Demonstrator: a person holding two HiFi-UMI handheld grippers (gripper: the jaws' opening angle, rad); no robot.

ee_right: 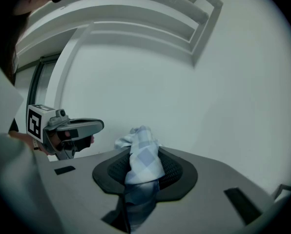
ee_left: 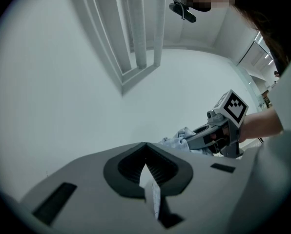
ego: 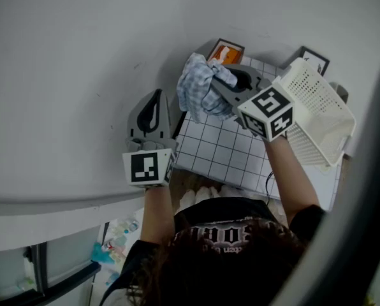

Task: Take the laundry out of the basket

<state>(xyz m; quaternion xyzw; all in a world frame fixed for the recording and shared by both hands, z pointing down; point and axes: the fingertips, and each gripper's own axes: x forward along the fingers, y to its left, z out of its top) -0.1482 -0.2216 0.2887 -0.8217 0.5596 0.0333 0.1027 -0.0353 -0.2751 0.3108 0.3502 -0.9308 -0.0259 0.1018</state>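
Right jaws: your right gripper (ego: 225,85) pinches a blue-and-white checked cloth (ee_right: 144,160). The fabric runs up between the 2 pads and bunches out past the tips.
Left jaws: your left gripper (ego: 155,99) has its jaws pressed together at the tips, with nothing between them.
Cloth: it is out of the basket (ego: 317,107), held in the air over the far left corner of the grid mat (ego: 222,148), between the basket and your left gripper.
Basket: white and perforated, it sits tilted at the mat's right side, just beside your right forearm. You cannot tell what lies inside it.
Left gripper's place: over the bare bench (ego: 81,75), just left of the mat, pointing away from you.
Mat's far edge: an orange card (ego: 226,51) lies just behind the cloth.
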